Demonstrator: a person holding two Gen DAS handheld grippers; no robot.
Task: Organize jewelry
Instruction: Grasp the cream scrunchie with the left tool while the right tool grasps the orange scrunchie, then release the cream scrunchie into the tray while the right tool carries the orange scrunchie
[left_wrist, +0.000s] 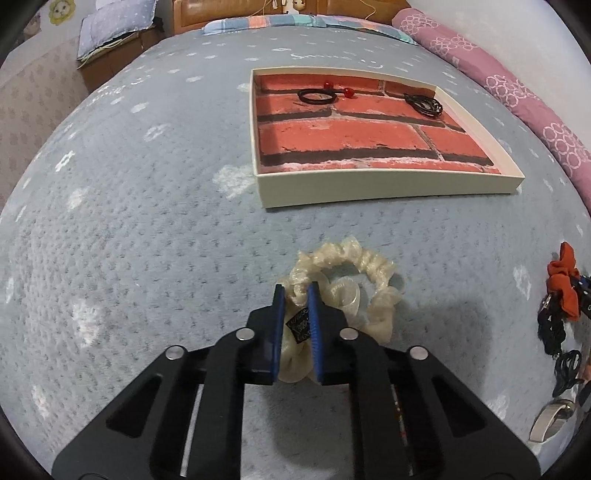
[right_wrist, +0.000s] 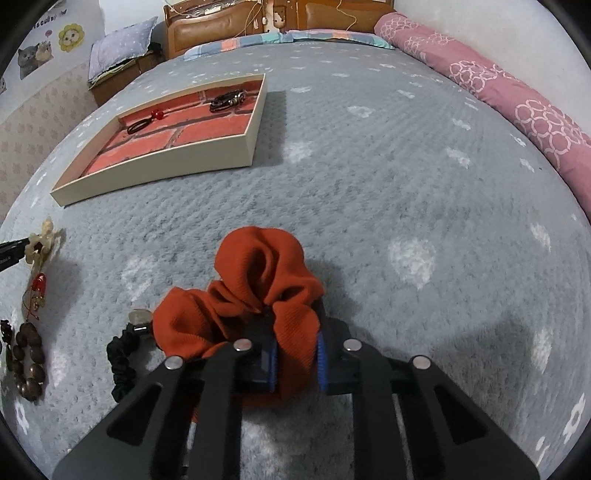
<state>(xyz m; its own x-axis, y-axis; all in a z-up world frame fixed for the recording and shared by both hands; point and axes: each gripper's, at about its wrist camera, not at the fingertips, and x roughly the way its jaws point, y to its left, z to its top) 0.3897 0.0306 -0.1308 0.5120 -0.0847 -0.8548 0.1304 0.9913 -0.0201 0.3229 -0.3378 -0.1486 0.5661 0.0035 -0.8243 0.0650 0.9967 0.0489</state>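
Left claw (left_wrist: 295, 295): blue pads closed on the gathered edge of a cream ruffled satin scrunchie (left_wrist: 347, 284); the rest of its loop hangs forward over the grey-blue flower-print bedspread (left_wrist: 147, 221). Can't tell if it's lifted clear or dragging. Right claw (right_wrist: 295, 354): clamped onto a rust-orange knit fabric scrunchie (right_wrist: 258, 288), which bunches up over the pads and hides the fingertips.

Ahead, toward the headboard end of the bed: shallow cream cardboard tray with brick-pattern lining (left_wrist: 388, 188). Inside, along its far wall, a black hair tie with red beads (left_wrist: 321, 94) and a dark coiled cord bracelet (left_wrist: 424, 103).

Near the bed's near-left edge in the right view: brown wooden bead bracelet (right_wrist: 27, 365), black ruffled hair band (right_wrist: 120, 362), red-string charm (right_wrist: 37, 291).

Risks: both grips are only on fabric folds, so slippery satin could slide out mid-carry; dangling loops could snag the tray wall.

Unclear: small metallic piece behind the orange scrunchie, and items at the left view's right rim, cut off.
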